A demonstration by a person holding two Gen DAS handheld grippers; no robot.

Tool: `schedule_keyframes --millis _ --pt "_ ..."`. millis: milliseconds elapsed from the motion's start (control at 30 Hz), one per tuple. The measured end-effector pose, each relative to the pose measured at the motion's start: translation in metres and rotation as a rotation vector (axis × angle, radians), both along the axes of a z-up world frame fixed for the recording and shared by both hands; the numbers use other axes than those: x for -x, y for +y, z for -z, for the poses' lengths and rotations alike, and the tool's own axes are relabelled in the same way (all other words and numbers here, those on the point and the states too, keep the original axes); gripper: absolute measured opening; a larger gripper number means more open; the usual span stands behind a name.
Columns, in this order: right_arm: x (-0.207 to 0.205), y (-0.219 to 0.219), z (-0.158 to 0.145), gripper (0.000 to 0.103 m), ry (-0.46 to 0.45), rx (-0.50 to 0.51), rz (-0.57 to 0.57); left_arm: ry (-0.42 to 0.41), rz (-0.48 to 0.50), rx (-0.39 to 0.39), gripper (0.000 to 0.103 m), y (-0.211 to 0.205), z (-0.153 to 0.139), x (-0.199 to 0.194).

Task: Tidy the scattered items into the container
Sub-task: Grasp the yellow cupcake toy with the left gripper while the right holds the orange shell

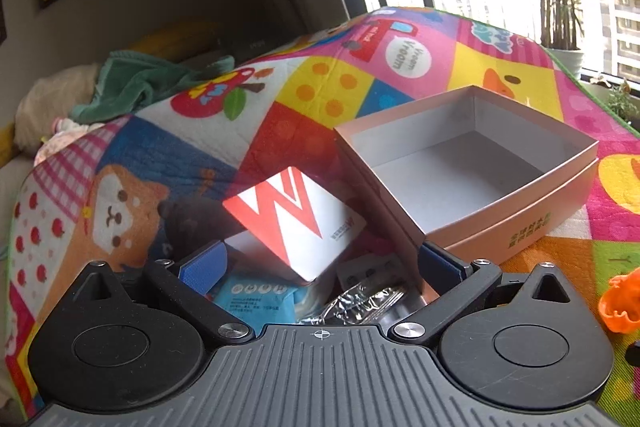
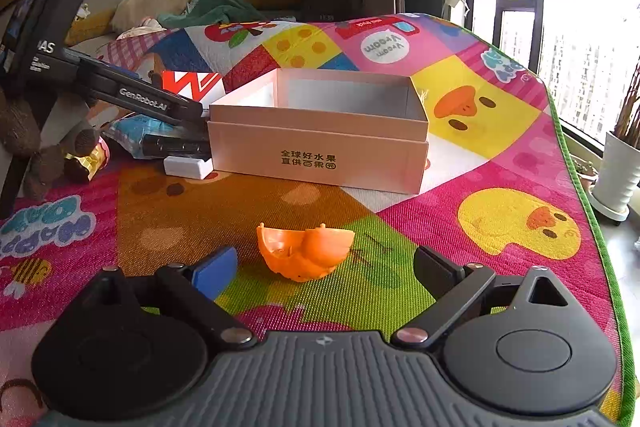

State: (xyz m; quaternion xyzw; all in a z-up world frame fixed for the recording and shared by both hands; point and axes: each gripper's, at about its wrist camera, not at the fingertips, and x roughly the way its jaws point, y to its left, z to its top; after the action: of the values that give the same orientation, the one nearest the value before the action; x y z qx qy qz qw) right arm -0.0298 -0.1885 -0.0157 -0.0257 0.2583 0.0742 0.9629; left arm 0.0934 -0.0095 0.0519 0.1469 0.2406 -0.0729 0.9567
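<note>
Matt pink cardboard box [image 2: 318, 147], glossy red-white card [image 1: 294, 223], shiny orange plastic toy [image 2: 306, 253], crinkly clear foil wrapper [image 1: 360, 301], woven-textured printed play mat [image 2: 400, 287], ribbed grey plastic claw [image 2: 324, 267] body w/ metal screws.

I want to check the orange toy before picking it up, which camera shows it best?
The right wrist view. The orange toy lies whole and unobstructed on the mat, just ahead of the open right gripper. The left wrist view catches only a sliver of it at the right edge of the picture.
</note>
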Motion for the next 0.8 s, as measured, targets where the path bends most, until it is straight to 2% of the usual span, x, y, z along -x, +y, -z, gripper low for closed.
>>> schedule_keyframes --millis 133,267,367,433,467,500,667,800 --pt "0.000 -0.002 0.002 0.099 0.000 -0.010 0.008 -0.018 -0.007 0.046 0.103 0.026 -0.005 0.033" --pt "-0.003 0.000 0.004 0.099 0.013 -0.006 0.003 -0.028 -0.083 0.029 0.103 0.053 0.000 0.056" --pt "-0.003 0.001 0.005 0.100 0.007 -0.001 0.015 0.007 -0.143 0.068 0.102 0.076 0.007 0.063" --pt "-0.002 0.001 0.005 0.100 0.003 0.002 0.023 0.048 -0.175 0.095 0.095 0.087 0.014 0.061" --pt "-0.002 0.001 0.005 0.100 0.003 0.003 0.026 0.070 -0.186 0.106 0.083 0.091 0.016 0.059" --pt "-0.002 0.002 0.005 0.100 0.003 0.005 0.030 0.088 -0.193 0.119 0.080 0.093 0.019 0.056" --pt "0.000 0.003 0.005 0.102 -0.007 0.020 0.043 0.111 -0.214 0.141 0.079 0.094 0.028 0.044" --pt "0.000 0.003 0.005 0.103 -0.011 0.019 0.046 0.158 -0.215 0.153 0.072 0.094 0.036 0.026"
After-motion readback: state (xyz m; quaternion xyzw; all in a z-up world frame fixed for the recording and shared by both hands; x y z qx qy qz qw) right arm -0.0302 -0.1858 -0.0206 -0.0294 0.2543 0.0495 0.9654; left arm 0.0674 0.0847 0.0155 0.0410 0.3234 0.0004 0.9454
